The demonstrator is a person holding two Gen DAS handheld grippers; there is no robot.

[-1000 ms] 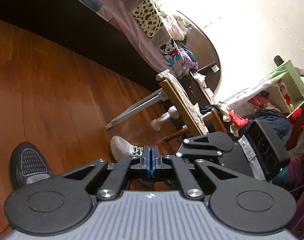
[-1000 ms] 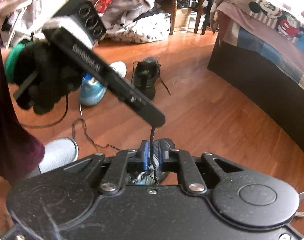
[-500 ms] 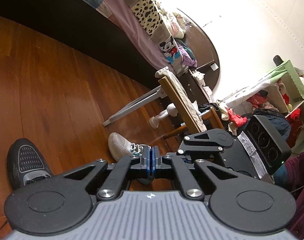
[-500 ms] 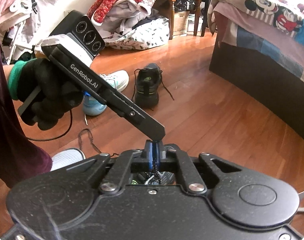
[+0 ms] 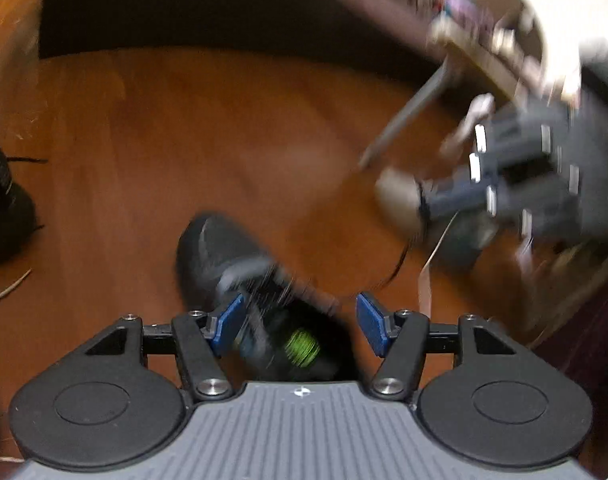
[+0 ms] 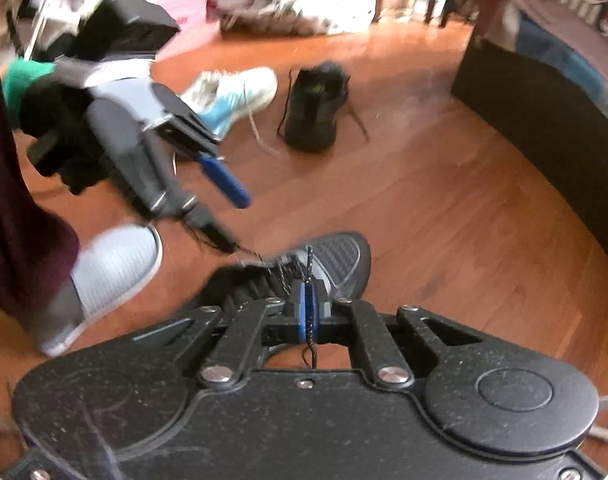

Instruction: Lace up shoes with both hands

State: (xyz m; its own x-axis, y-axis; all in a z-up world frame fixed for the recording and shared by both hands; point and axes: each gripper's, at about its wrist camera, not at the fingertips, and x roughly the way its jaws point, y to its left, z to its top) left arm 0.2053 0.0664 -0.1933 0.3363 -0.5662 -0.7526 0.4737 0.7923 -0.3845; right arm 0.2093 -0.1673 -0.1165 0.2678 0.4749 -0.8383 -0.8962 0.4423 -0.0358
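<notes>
A black sneaker [image 5: 232, 256] with a grey toe lies on the wooden floor, blurred, right in front of my left gripper [image 5: 300, 322], which is open and empty above the shoe's opening. My right gripper [image 6: 307, 308] is shut on the black shoelace [image 6: 309, 264] that runs from the same sneaker [image 6: 335, 256]. In the right wrist view the left gripper [image 6: 224, 208] hovers open to the left of the sneaker. In the left wrist view the right gripper [image 5: 435, 200] is at the right, with the lace hanging from it.
A second black sneaker [image 6: 315, 112] and a white and blue sneaker [image 6: 236, 96] lie farther back on the floor. A dark bed base [image 6: 543, 104] stands at the right. The person's grey slipper [image 6: 112, 268] is at the left. Clothes are piled at the back.
My left gripper has opened and swung down toward the black sneaker. My right gripper keeps its hold on the lace and has dropped closer to the shoe.
</notes>
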